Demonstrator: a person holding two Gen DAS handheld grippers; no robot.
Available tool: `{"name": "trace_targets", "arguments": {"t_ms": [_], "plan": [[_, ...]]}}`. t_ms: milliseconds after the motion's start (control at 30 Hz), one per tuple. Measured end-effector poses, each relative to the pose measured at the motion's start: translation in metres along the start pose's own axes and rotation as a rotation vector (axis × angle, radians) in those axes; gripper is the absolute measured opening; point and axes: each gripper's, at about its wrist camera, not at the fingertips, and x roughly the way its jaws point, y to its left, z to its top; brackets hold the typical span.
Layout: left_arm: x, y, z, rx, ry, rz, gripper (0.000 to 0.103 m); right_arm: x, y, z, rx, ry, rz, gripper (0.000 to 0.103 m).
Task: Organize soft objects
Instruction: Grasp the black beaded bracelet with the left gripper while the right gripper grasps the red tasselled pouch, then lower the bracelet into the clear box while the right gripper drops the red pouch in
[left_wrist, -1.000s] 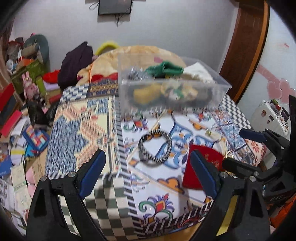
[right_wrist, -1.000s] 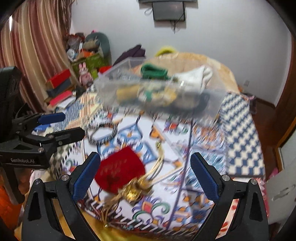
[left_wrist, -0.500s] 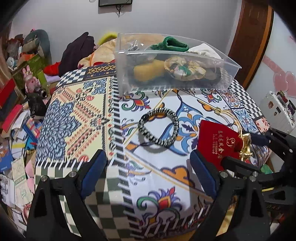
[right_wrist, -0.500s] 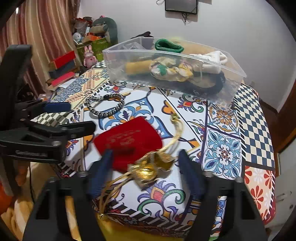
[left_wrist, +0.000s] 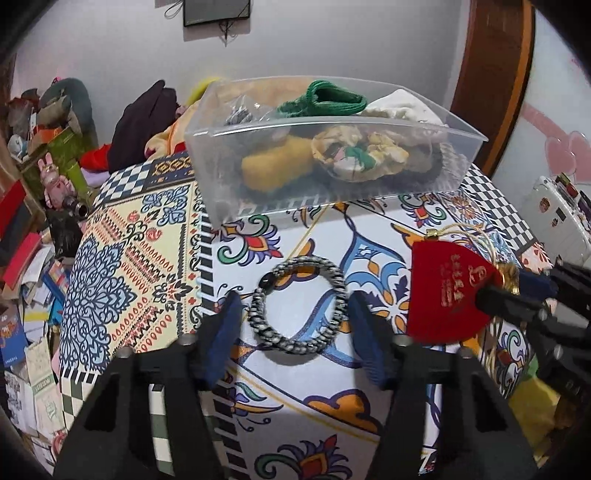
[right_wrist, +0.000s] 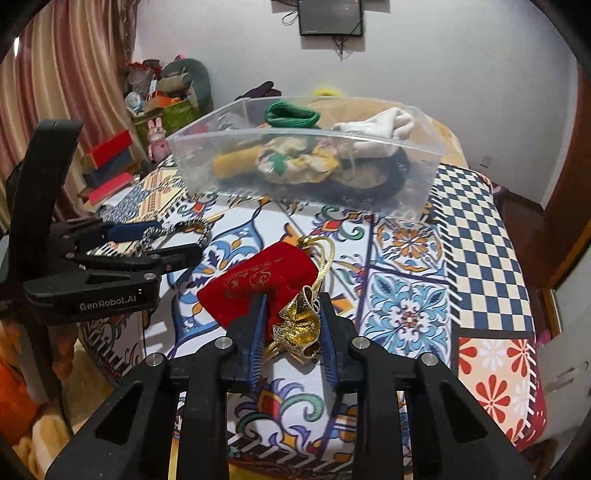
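Note:
A black-and-white braided ring (left_wrist: 299, 304) lies on the patterned tablecloth between the fingers of my left gripper (left_wrist: 295, 317), which stands open around it without gripping it. My right gripper (right_wrist: 293, 317) has closed on the gold ruffled neck (right_wrist: 297, 326) of a red velvet pouch (right_wrist: 258, 280). The pouch (left_wrist: 448, 291) also shows at the right in the left wrist view. A clear plastic bin (right_wrist: 306, 184) at the back holds a green cord, a yellow item, a floral scrunchie, white cloth and dark items.
The table's front edge runs just below both grippers (right_wrist: 295, 443). The pouch's gold cord (right_wrist: 327, 258) trails toward the bin. Clutter of boxes and toys (left_wrist: 44, 184) lies off the table's left side. A white case (left_wrist: 557, 218) stands at the right.
Both grippers moved forward and down to the table. The left fingers narrowed around the braided ring. The right fingers closed from wide open onto the pouch's gold neck.

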Motion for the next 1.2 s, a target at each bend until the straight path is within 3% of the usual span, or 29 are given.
{"name": "trace_targets", "arguments": {"t_ms": [200,267,500,867,1200], "plan": [[-0.006,0.003,-0.003,-0.013,-0.001,-0.034,0.019,-0.009,-0.007,0.011,0.021,-0.039,-0.003,0.023],[-0.009,0.004,-0.003,-0.017,-0.003,-0.036,0.015,-0.012,-0.009,0.015,0.024,-0.054,-0.01,0.023],[-0.026,0.005,0.005,-0.016,-0.053,-0.036,0.014,-0.028,-0.023,0.035,0.044,-0.125,-0.033,0.023],[-0.074,-0.004,0.049,0.017,-0.231,-0.048,0.014,-0.053,-0.029,0.078,0.038,-0.284,-0.06,0.019],[-0.079,0.002,0.09,0.013,-0.323,-0.029,0.014,-0.052,-0.028,0.11,0.023,-0.378,-0.081,0.019]]}}
